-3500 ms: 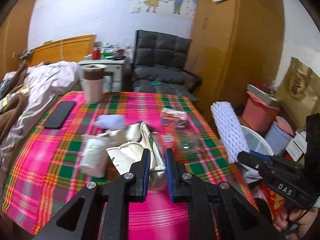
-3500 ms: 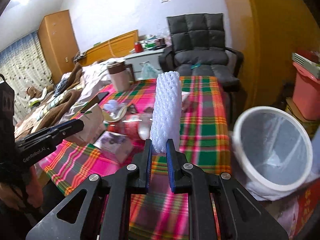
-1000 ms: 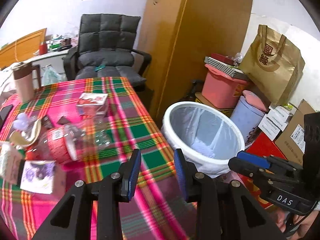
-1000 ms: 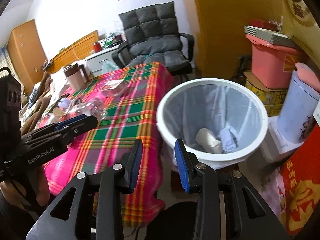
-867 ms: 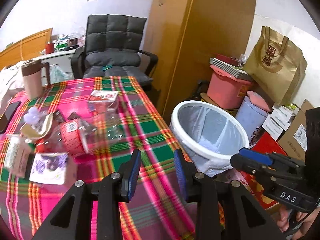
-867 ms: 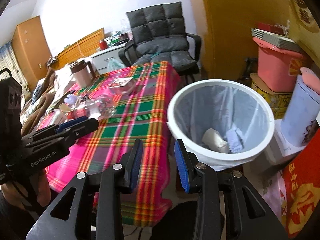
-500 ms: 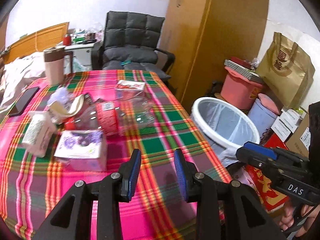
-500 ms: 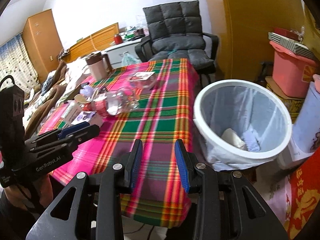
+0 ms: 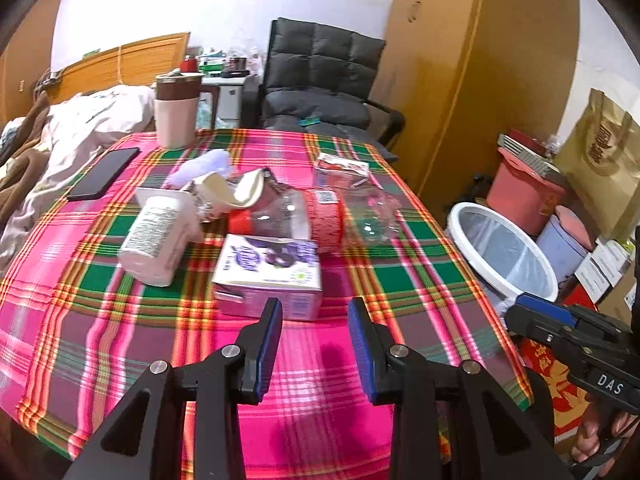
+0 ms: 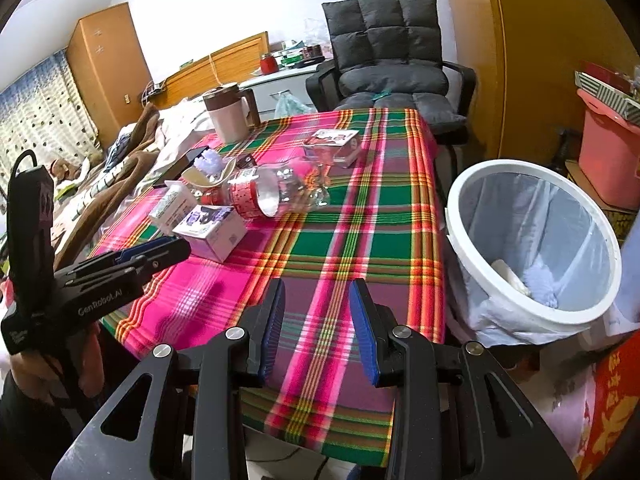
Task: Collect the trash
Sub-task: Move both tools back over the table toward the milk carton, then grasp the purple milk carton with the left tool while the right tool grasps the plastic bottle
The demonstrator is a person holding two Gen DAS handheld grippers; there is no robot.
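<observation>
Trash lies on the plaid tablecloth (image 9: 120, 320): a purple carton (image 9: 269, 276), a white packet (image 9: 154, 236), a clear bottle with red label (image 9: 316, 216), a crumpled paper cup (image 9: 236, 190) and a small box (image 9: 340, 168). My left gripper (image 9: 315, 332) is open and empty, just in front of the purple carton (image 10: 210, 226). My right gripper (image 10: 319, 320) is open and empty above the table's near edge. The white trash bin (image 10: 532, 240) stands right of the table with a white wad and white foam net inside; it also shows in the left wrist view (image 9: 500, 256).
A pink mug (image 9: 176, 110) and a black phone (image 9: 104, 174) sit at the table's far side. A grey chair (image 9: 320, 88) stands behind the table, a bed (image 9: 60, 132) to the left. A pink tub (image 9: 524, 196), boxes and a paper bag (image 9: 608, 164) crowd the floor right.
Both grippers released their trash into the bin and opened. They then swung left, back over the table; the left one now faces the purple carton.
</observation>
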